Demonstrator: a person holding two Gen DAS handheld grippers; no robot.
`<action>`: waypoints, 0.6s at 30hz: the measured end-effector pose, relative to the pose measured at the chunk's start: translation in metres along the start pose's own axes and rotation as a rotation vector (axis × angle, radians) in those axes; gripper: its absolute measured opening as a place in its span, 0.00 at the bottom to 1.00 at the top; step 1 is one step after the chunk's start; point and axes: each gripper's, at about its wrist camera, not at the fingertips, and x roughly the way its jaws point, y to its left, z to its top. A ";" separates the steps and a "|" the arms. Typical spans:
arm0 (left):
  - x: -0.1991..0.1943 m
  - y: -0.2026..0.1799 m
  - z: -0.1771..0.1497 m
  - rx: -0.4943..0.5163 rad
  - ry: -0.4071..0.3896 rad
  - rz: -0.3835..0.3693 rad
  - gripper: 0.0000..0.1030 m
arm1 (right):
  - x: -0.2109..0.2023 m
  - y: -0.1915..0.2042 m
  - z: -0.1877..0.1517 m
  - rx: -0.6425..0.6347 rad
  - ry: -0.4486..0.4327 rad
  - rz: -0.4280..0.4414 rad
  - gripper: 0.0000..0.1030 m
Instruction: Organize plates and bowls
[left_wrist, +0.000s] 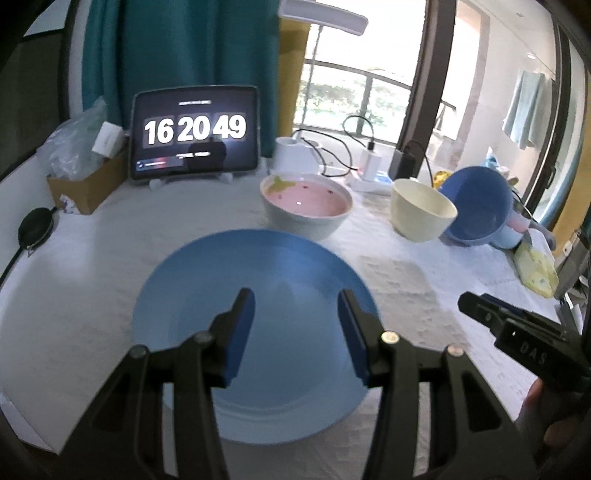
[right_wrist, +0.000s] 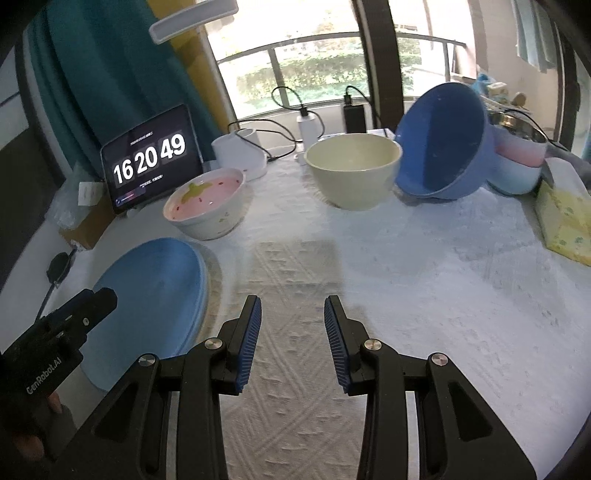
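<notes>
A light blue plate (left_wrist: 255, 314) lies flat on the white tablecloth, and my left gripper (left_wrist: 297, 332) hovers over its near half, open, with nothing between the blue pads. Behind the plate stands a pink-lined strawberry bowl (left_wrist: 306, 206). To its right are a cream bowl (left_wrist: 421, 210) and a tilted blue bowl (left_wrist: 476, 203). My right gripper (right_wrist: 292, 332) is open above bare cloth (right_wrist: 295, 266), to the right of the plate (right_wrist: 155, 295). In this view the cream bowl (right_wrist: 354, 170) stands ahead, and the blue bowl (right_wrist: 443, 140) leans on stacked pastel bowls (right_wrist: 517, 162). The strawberry bowl (right_wrist: 207, 206) stands at the left.
A tablet showing a clock (left_wrist: 195, 133) stands at the back, with a cardboard box (left_wrist: 85, 184) to its left. A white lamp base (right_wrist: 240, 151), chargers and cables (right_wrist: 310, 125) line the window side. A yellow tissue pack (right_wrist: 565, 221) lies at the right edge.
</notes>
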 end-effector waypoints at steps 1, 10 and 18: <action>0.000 -0.003 0.000 0.005 0.001 -0.002 0.47 | -0.001 -0.002 0.000 0.004 -0.002 -0.002 0.36; 0.001 -0.031 -0.001 0.050 0.013 -0.023 0.47 | -0.011 -0.028 -0.004 0.044 -0.019 -0.011 0.36; 0.002 -0.059 -0.003 0.097 0.018 -0.041 0.47 | -0.018 -0.049 -0.005 0.075 -0.034 -0.015 0.36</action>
